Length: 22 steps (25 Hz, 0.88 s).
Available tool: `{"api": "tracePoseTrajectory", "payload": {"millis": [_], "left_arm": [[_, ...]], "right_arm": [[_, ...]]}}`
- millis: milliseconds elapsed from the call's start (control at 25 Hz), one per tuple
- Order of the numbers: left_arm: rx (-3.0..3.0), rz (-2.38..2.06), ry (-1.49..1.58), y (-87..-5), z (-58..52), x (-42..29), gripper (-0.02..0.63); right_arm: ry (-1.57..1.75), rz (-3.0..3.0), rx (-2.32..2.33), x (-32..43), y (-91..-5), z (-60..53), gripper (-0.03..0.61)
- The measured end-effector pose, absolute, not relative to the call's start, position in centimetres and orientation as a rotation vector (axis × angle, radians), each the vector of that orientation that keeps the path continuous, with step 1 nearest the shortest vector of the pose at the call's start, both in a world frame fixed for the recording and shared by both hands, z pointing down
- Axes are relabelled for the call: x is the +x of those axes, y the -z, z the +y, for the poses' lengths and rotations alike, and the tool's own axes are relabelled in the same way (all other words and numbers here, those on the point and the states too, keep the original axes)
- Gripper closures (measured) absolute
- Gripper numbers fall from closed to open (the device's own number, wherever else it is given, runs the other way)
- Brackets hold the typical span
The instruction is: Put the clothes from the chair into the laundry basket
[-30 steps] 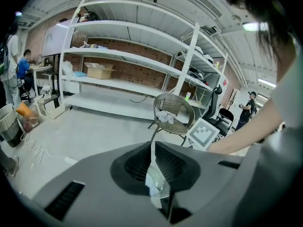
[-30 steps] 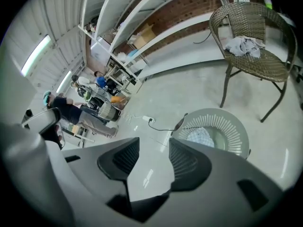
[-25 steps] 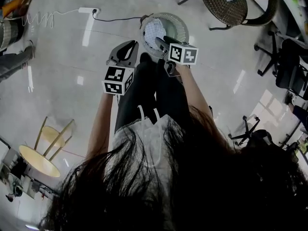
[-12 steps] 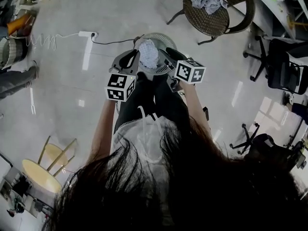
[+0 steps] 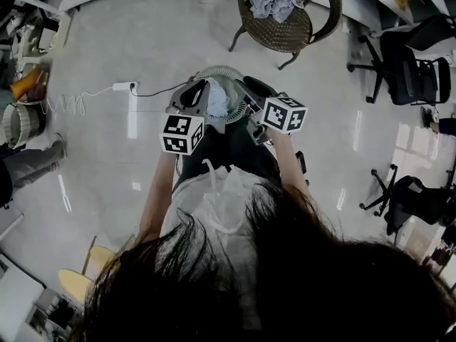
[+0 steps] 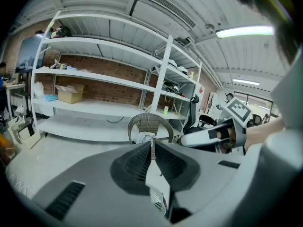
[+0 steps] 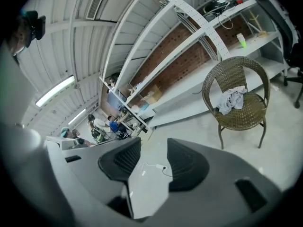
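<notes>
One cloth point(image 5: 217, 102) lies in the laundry basket point(image 5: 225, 70), shown only by the head view; clothes point(image 7: 232, 100) sit on the wicker chair point(image 7: 239, 119). Left hand-held gripper point(image 6: 152, 143) is pressed together; right hand-held gripper point(image 7: 154, 144) is spread, empty.

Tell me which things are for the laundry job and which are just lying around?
For the job: clothes, the wicker chair under them, the laundry basket with a garment inside.
Just lying about: power strip, office chair, yellow stool, shelves.
</notes>
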<state>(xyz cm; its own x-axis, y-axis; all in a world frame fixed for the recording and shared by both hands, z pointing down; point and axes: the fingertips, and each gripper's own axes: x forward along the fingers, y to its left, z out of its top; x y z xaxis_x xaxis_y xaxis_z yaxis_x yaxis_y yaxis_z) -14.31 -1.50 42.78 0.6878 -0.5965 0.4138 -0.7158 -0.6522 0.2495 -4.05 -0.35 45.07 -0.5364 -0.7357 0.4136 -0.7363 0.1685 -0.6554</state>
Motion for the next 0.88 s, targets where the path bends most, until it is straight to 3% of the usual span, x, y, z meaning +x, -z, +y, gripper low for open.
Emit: {"api": "tracePoseTrajectory", "payload": {"millis": [480, 880], "left_arm": [[2.630, -0.814, -0.423, -41.0, -0.1, -10.1, 0.575], [2.673, -0.729, -0.394, -40.0, -0.7, -6.3, 0.575]], "right_arm": [[-1.269, -2.382, 1.775, -0.4, -41.4, 2.7, 0.454], [-1.231, -2.343, 1.828, 2.6, -40.4, 2.9, 0.459]]}}
